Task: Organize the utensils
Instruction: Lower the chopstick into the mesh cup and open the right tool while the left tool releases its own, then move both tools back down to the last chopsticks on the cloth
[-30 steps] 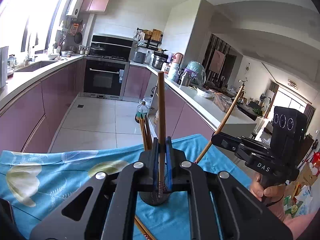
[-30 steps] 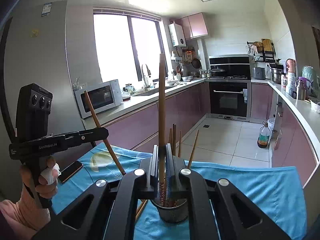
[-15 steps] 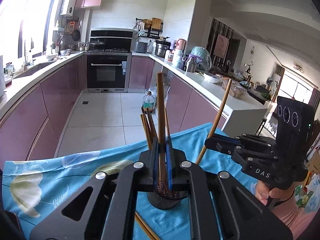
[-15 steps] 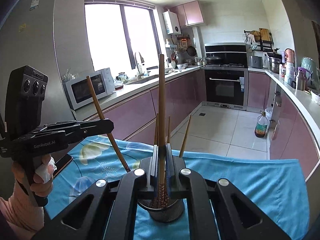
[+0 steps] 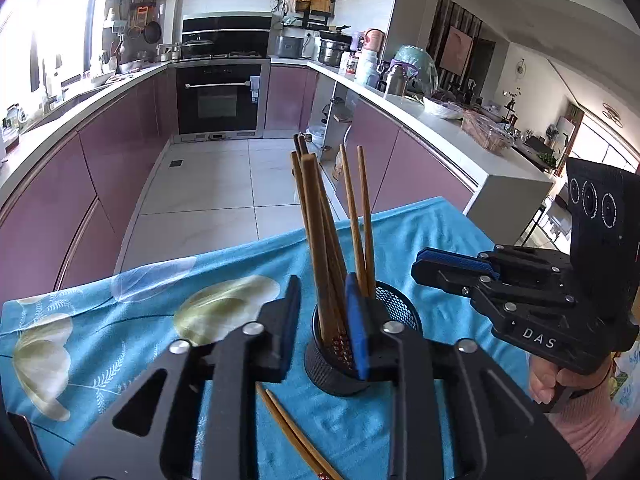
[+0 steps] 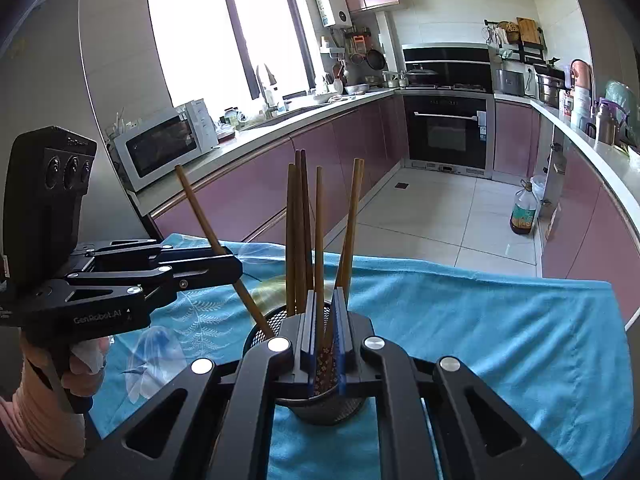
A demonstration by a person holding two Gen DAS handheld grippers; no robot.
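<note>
A black mesh holder (image 5: 394,306) stands on the blue cloth (image 5: 120,320) and holds several brown chopsticks (image 5: 320,240). My left gripper (image 5: 322,320) is open, its jaws on either side of the chopsticks over the holder. My right gripper (image 6: 323,344) is open by a narrow gap, with chopstick ends (image 6: 320,224) standing between its jaws over the holder (image 6: 260,326). The right gripper also shows in the left wrist view (image 5: 452,266), empty. In the right wrist view the left gripper (image 6: 224,266) has one slanted chopstick (image 6: 200,208) passing between its jaws into the holder.
Two loose chopsticks (image 5: 294,436) lie on the cloth in front of the holder. A dark phone (image 5: 18,432) lies at the cloth's left edge. Purple kitchen cabinets (image 5: 60,184) and a tiled floor (image 5: 208,188) lie beyond the table edge.
Both grippers have come down over the holder and opened. The chopstick each one held now stands in the holder.
</note>
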